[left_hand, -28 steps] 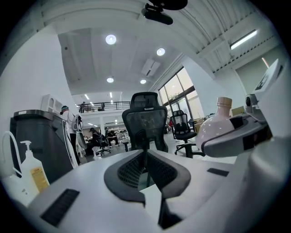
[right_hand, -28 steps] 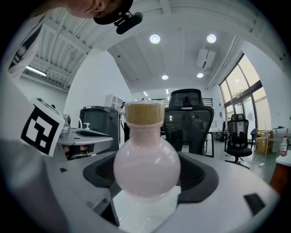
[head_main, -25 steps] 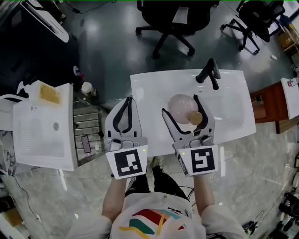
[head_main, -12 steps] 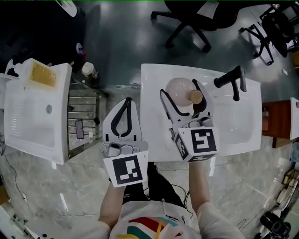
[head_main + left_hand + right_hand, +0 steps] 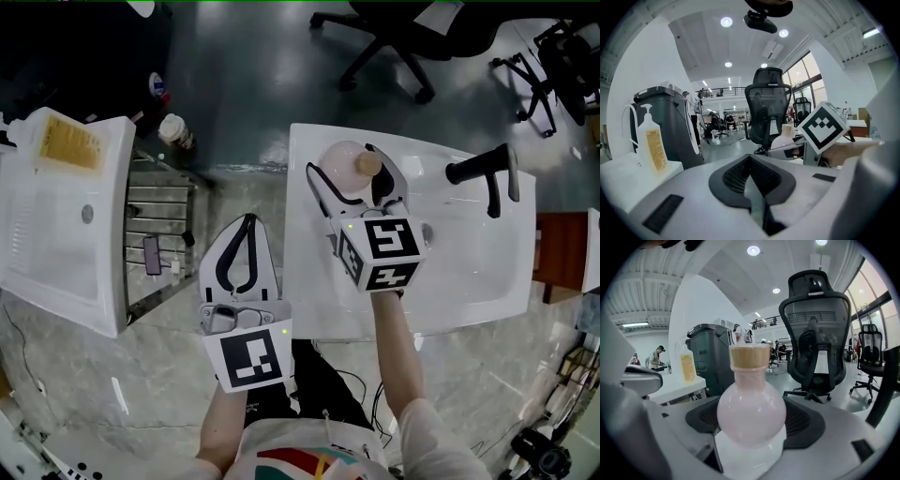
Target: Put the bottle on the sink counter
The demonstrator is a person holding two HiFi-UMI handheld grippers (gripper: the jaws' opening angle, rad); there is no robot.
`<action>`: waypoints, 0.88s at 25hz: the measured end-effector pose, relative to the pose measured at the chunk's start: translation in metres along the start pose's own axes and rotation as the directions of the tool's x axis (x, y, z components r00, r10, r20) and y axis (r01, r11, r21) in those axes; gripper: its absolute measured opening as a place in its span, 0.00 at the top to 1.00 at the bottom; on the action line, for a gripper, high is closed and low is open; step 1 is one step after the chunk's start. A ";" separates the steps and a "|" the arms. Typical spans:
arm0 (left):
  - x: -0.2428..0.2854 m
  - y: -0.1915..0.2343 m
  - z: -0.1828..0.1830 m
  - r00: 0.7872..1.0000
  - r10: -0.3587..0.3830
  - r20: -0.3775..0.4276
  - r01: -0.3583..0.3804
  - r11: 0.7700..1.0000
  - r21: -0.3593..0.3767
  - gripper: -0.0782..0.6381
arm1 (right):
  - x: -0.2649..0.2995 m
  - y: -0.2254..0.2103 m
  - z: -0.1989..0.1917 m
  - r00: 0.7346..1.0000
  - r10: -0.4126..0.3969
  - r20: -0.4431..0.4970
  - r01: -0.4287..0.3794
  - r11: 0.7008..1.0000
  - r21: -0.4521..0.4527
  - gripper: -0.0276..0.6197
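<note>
1. My right gripper [image 5: 353, 180] is clamped on the round pink corked bottle [image 5: 343, 159], holding it at the back-left corner of the sink counter [image 5: 469, 267]. I judge that I am placing it.
2. Next I should seat it upright and then open the jaws. I can't tell whether it has touched down yet.
3. My left gripper [image 5: 239, 251] is closed and empty, beside the counter.
4. A second ago the bottle hung over the basin, nearer the faucet [image 5: 487, 173].

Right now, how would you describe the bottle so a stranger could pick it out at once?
Find the white sink with the black faucet. At its far left corner, the right gripper holds the bottle. It alone has a round, pale pink body and a tan cap.
</note>
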State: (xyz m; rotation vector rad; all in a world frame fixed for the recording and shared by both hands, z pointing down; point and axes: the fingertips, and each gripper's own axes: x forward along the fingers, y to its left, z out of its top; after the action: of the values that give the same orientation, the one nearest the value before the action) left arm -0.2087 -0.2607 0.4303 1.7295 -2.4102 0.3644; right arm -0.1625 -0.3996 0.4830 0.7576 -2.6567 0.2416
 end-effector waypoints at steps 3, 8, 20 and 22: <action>0.002 0.001 -0.008 1.000 0.006 -0.013 -0.006 1.000 -0.025 0.86 | 0.012 -0.002 -0.009 0.999 0.000 -0.032 0.000 1.000 -0.007 0.36; 0.007 0.002 -0.018 0.999 0.009 -0.033 -0.010 1.000 -0.012 0.86 | 0.030 -0.005 -0.019 0.997 0.001 -0.073 -0.004 0.999 -0.038 0.36; 0.007 -0.003 -0.033 0.998 0.005 -0.065 -0.006 1.000 -0.013 0.86 | 0.059 -0.005 -0.050 0.985 0.020 -0.173 -0.030 0.998 -0.051 0.36; 0.007 -0.005 -0.038 0.997 -0.003 -0.079 0.002 1.000 -0.004 0.86 | 0.060 -0.003 -0.054 0.983 0.018 -0.185 -0.030 0.998 -0.062 0.36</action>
State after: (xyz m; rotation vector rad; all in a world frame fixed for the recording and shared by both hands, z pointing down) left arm -0.2073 -0.2577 0.4691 1.6835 -2.3521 0.4192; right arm -0.1921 -0.4170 0.5562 0.6503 -2.4874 0.2203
